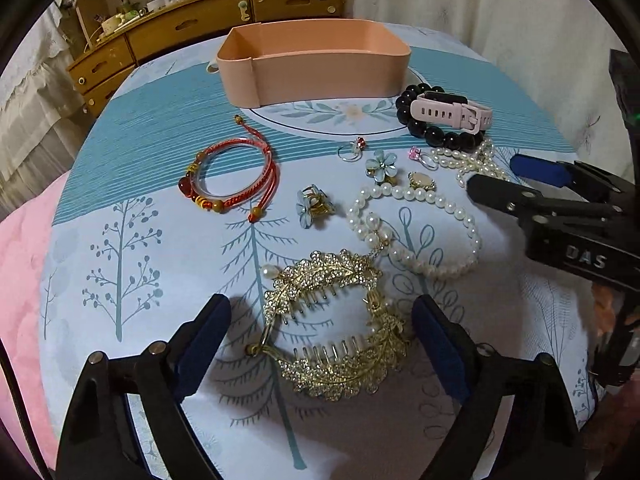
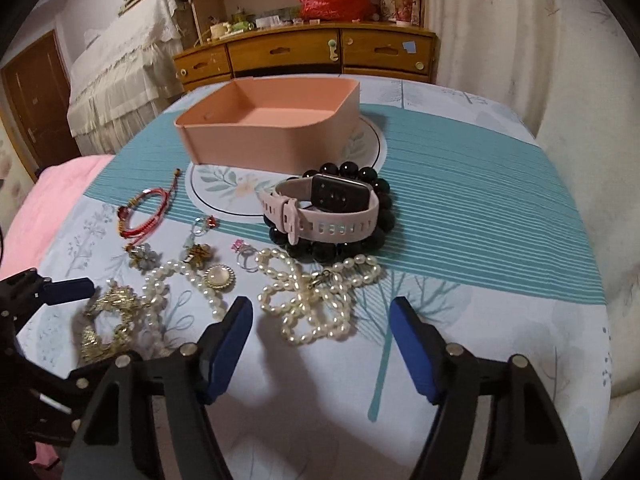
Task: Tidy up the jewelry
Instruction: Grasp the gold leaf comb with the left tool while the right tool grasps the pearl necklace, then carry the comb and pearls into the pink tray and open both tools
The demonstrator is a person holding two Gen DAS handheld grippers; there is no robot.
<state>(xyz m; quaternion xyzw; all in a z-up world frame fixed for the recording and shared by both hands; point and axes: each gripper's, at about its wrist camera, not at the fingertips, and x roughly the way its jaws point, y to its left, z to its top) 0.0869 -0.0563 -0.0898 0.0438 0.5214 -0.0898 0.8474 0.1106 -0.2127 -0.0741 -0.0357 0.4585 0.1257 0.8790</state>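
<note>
A pink plastic box (image 1: 316,70) (image 2: 276,136) stands empty at the back of the table. Jewelry lies in front of it. A gold leaf hair comb (image 1: 336,328) lies between the fingers of my open left gripper (image 1: 322,338), which does not grip it. My right gripper (image 2: 322,344) is open and empty, just short of a heaped pearl necklace (image 2: 316,300). A pink watch (image 2: 324,210) rests on a black bead bracelet (image 2: 382,236). A pearl bracelet (image 1: 420,228), a red cord bracelet (image 1: 232,180), flower clips (image 1: 312,204), rings and a brooch (image 2: 219,276) lie spread out.
The table wears a blue and white tree-print cloth (image 1: 132,248). A wooden drawer cabinet (image 2: 304,54) stands behind it, a white curtain (image 2: 520,32) at the right, a pink blanket (image 1: 20,280) at the left. The right gripper shows at the right edge of the left wrist view (image 1: 516,180).
</note>
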